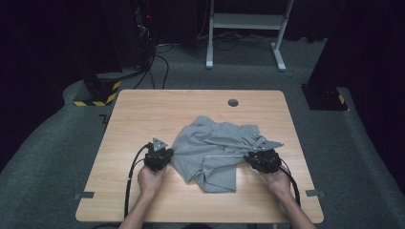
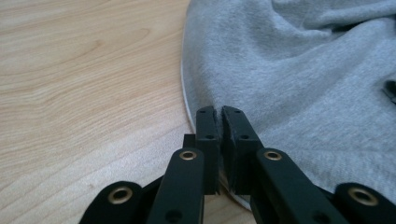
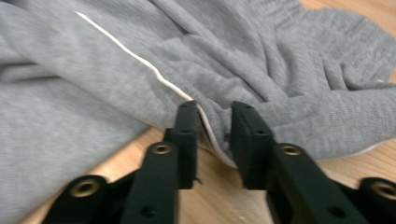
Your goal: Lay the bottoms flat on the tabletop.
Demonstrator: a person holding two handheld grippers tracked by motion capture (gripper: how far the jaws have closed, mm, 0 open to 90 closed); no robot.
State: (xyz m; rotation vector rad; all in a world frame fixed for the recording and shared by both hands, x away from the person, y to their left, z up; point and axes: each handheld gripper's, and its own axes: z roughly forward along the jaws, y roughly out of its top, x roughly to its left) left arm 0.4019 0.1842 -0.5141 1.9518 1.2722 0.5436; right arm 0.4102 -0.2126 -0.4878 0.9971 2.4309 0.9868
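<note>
The shorts (image 1: 216,150) are lying crumpled on the tabletop (image 1: 143,114) right of its middle, with the left tongs (image 1: 168,153) sitting at their left edge, the right tongs (image 1: 248,157) sitting at their right edge, and a cable hole (image 1: 233,102) lying behind them near the far edge.

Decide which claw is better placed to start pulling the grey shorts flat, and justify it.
Left. The left claw is already shut on the hem of the grey shorts, while the right claw stands open around a fold, not yet pinching.

Grey shorts (image 1: 217,150) between two tools
</note>
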